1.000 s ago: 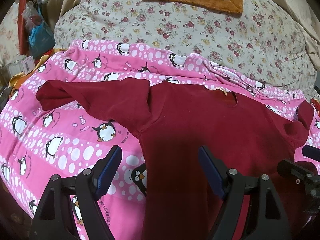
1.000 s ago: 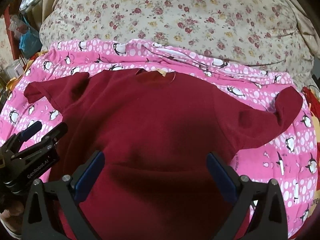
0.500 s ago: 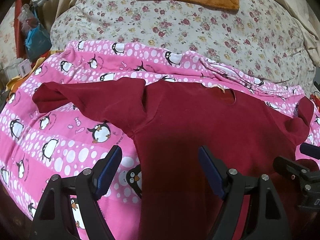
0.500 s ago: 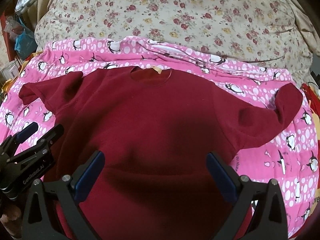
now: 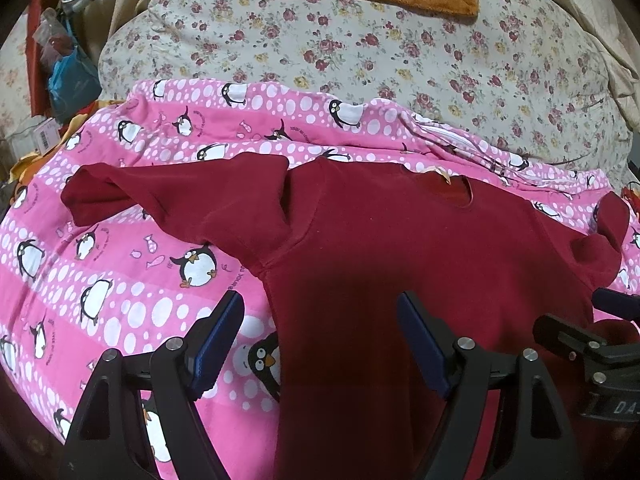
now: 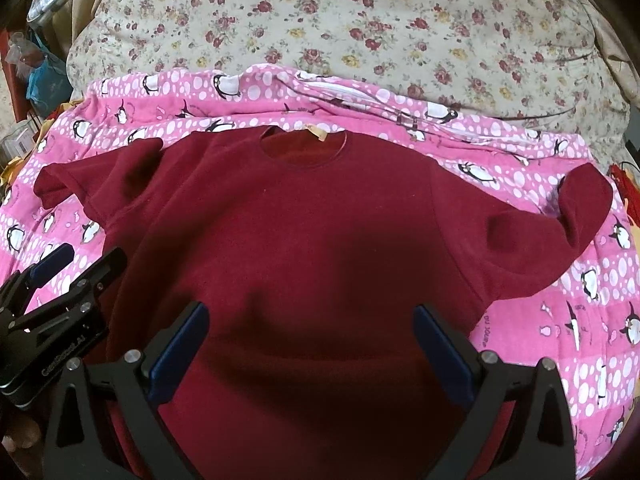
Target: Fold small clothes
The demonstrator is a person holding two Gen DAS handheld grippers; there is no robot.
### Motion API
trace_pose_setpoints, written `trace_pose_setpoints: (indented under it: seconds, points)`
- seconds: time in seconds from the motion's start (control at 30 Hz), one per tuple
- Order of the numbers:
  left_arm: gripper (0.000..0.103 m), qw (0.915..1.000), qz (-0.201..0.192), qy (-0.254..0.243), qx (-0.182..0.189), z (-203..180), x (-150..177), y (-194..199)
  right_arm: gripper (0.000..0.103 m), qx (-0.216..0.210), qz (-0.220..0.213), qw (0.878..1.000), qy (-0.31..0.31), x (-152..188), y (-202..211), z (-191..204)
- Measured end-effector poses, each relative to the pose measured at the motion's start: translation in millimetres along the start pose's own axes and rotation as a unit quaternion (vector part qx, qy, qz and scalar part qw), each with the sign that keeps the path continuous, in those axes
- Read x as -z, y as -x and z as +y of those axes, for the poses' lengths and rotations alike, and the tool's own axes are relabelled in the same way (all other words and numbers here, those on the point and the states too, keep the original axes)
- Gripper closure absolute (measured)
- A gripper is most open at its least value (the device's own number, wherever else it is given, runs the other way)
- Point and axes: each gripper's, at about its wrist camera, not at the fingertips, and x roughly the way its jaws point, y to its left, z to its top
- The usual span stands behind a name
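Left gripper (image 5: 320, 344) low at seven o'clock, fingers spread wide, gripping nothing. Dark red shirt (image 6: 304, 240) flat, front up, centre on the pink penguin blanket (image 5: 120, 272), sleeves out toward nine and three. Right gripper (image 6: 312, 352) at five o'clock, fingers spread, empty. Floral duvet (image 6: 360, 28) at twelve.

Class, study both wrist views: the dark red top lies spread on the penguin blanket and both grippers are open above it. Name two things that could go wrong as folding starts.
1. The red top lies on a soft pink penguin blanket; the left gripper, open over the top's edge, might pinch the blanket along with it.
2. The right sleeve's cuff is curled up, so folding it in from the right gripper may trap a crease.
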Motion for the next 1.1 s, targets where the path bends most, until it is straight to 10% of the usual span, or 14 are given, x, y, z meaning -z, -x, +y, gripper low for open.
trace_pose_setpoints:
  seconds: [1.1]
  points:
    - [0.042, 0.9999, -0.001, 0.013, 0.002, 9.1, -3.7, -0.7, 0.0, 0.001, 0.012, 1.0, 0.005, -0.5, -9.0, 8.0]
